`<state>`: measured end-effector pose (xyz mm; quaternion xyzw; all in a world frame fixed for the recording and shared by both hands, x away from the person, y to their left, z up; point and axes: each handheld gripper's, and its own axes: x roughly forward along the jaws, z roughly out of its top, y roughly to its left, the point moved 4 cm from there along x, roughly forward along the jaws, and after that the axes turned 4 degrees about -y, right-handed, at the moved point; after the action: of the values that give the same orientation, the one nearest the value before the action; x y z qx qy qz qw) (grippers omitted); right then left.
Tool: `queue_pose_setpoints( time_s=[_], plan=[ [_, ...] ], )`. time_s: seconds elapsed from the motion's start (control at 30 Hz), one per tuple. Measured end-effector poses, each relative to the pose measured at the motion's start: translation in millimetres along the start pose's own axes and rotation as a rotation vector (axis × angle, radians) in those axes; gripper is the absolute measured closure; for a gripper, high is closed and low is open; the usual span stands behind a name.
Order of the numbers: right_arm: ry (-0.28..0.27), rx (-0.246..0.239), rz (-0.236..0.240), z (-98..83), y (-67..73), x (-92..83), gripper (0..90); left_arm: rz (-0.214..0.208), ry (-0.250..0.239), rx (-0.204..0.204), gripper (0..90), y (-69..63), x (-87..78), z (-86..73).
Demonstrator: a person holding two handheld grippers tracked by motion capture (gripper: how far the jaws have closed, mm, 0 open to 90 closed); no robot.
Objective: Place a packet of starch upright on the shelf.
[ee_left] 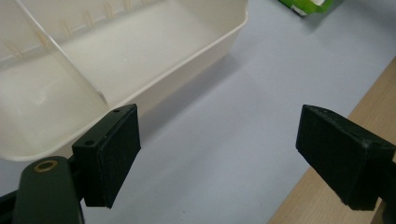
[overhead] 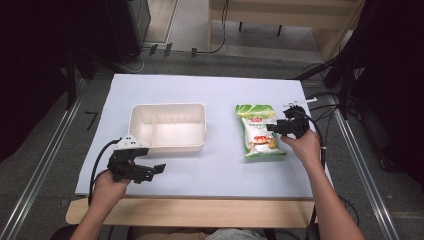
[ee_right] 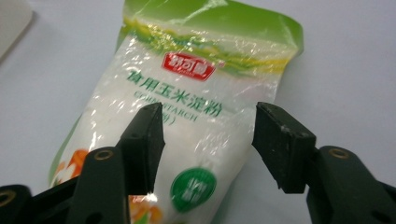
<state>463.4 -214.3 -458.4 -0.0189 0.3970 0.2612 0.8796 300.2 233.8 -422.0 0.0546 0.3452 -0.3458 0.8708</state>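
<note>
- High view — a white divided tray (overhead: 168, 127) sits left of centre on the pale table (overhead: 210, 170), with nothing in it, and a green-and-white starch bag (overhead: 258, 131) lies flat well to its right. Nothing looks packed yet; if the bag is meant for the tray, the whole carry is still to do. The bag's long axis runs away from the person, green top seam at the far end. The right gripper (overhead: 281, 126) is at the bag's right edge; the left gripper (overhead: 150, 170) hangs just in front of the tray's near left corner.
- Left gripper view — jaws spread wide around nothing, bare table between them, the tray's near wall (ee_left: 187, 60) just beyond.
- Right gripper view — jaws released and straddling the bag's middle (ee_right: 187, 126), no squeeze on the film that I can see; the grab is about to happen, I'd say.
</note>
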Motion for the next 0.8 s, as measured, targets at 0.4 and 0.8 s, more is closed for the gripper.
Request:
queue_pose_setpoints(
  time_s=[0.4,0.8],
  plan=[
    [-0.001,0.105,-0.017,16.5,-27.8,35.6,28.5,-0.003,0.003,0.006,14.7,-1.0,0.9,-0.9],
    [0.004,0.17,0.107,12.9,-29.2,62.3,39.9,0.002,0.006,0.005,14.7,-1.2,0.7,-1.3]
  ],
)
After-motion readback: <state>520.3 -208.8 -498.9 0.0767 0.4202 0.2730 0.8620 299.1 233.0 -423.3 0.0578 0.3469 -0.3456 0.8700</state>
